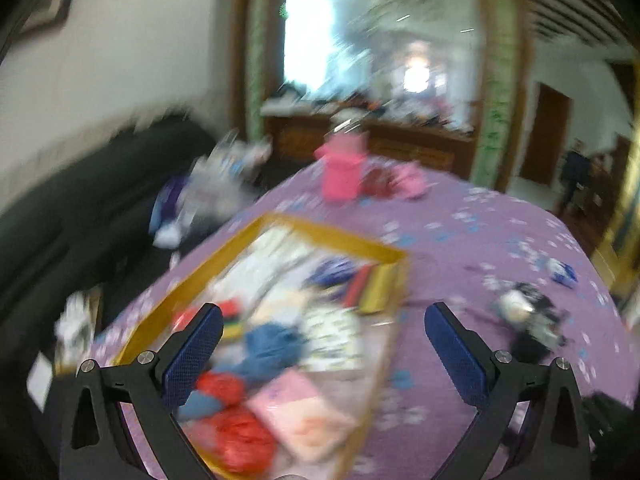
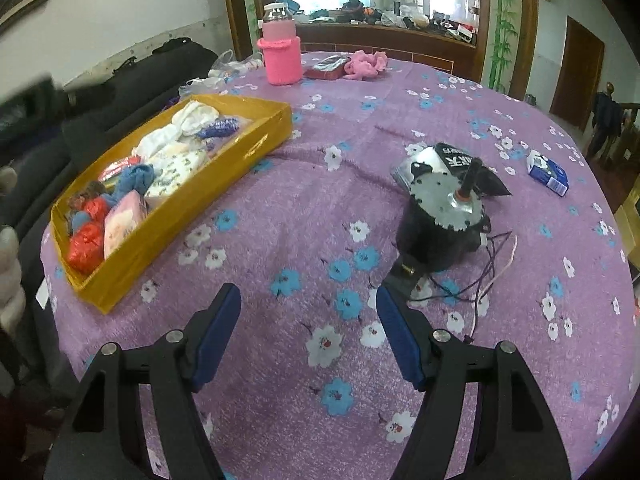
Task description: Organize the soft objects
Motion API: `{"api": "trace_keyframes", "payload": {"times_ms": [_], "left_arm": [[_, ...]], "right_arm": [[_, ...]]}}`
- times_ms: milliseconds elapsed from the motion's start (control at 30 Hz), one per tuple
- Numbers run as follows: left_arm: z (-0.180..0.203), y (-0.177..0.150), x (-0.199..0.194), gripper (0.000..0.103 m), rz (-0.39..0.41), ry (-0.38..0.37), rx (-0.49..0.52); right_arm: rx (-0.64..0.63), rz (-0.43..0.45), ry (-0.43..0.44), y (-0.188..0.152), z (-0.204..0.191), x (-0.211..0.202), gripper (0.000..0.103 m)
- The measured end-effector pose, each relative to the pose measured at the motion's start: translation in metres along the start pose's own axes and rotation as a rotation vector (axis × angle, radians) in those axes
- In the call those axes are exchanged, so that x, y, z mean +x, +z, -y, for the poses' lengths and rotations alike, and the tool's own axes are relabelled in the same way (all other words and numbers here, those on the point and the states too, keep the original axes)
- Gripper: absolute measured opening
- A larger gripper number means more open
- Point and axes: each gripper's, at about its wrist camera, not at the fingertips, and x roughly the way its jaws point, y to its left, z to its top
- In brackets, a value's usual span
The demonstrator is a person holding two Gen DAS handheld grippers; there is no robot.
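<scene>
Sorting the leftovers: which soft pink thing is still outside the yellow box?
The crumpled pink cloth at the table's far edge, beside the pink-sleeved bottle. The other pink piece already lies in the yellow box.

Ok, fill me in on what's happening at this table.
A person is sorting soft things into a shallow yellow cardboard tray on the purple flowered tablecloth. The tray already holds white socks, blue knitted pieces, red crinkly bundles and a pale pink packet. Both tools are open with nothing between their fingers: the left tool hangs over the tray's near end, the right tool over bare cloth. A pink crumpled fabric piece still lies at the far edge, beside a bottle in a pink knitted sleeve.
</scene>
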Motion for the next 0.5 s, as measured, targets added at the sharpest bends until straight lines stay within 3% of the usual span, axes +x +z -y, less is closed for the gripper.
{"api": "trace_keyframes", "payload": {"times_ms": [100, 167, 267, 400, 500], "left_arm": [[-0.047, 0.008, 0.036, 0.103, -0.128, 0.052, -0.123], [-0.08, 0.015, 0.064, 0.103, -0.218, 0.126, -0.16], [-0.095, 0.016, 0.096, 0.103, -0.302, 0.317, -0.055], [-0.07, 0.001, 0.12, 0.101, -0.363, 0.395, 0.151], [-0.044, -0.014, 0.134, 0.098, -0.408, 0.366, 0.263]], "right_arm": [[0.024, -0.008, 0.004, 0.001, 0.005, 0.004, 0.07], [0.048, -0.018, 0.011, 0.001, 0.007, 0.009, 0.07], [0.073, -0.031, 0.026, 0.003, 0.006, 0.015, 0.07], [0.058, -0.038, 0.03, 0.005, -0.003, 0.019, 0.07], [0.038, -0.037, 0.03, 0.005, -0.008, 0.016, 0.07]]}}
